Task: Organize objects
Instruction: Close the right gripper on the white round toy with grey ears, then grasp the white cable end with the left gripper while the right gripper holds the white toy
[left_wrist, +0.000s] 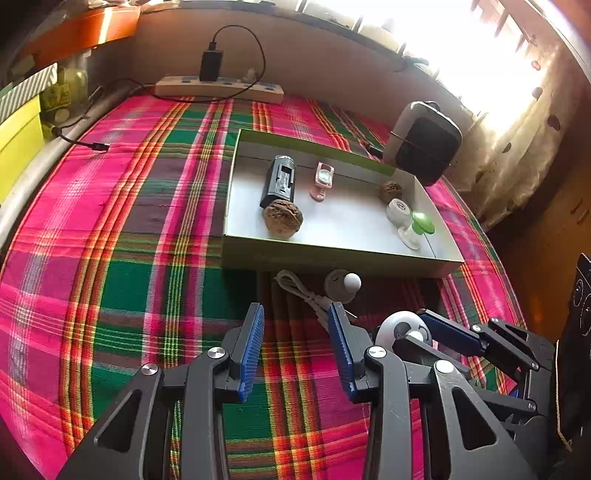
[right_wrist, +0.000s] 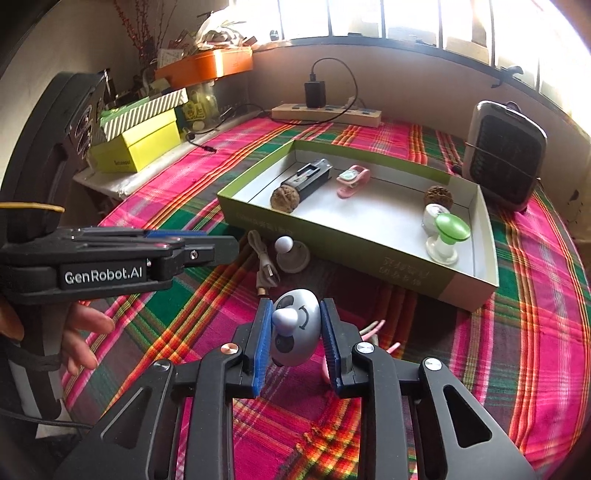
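Note:
My right gripper is shut on a white panda-face toy, held just above the plaid cloth in front of the green box; the toy also shows in the left wrist view. My left gripper is open and empty over the cloth, left of the right gripper. The box holds a black device, a pink clip, two walnuts, a white knob and a green-topped knob. A grey knob toy and a coiled cable lie before the box.
A power strip with a charger lies along the far wall. A small fan heater stands behind the box at the right. Yellow and striped boxes stack at the left. A pink cord lies under the right gripper.

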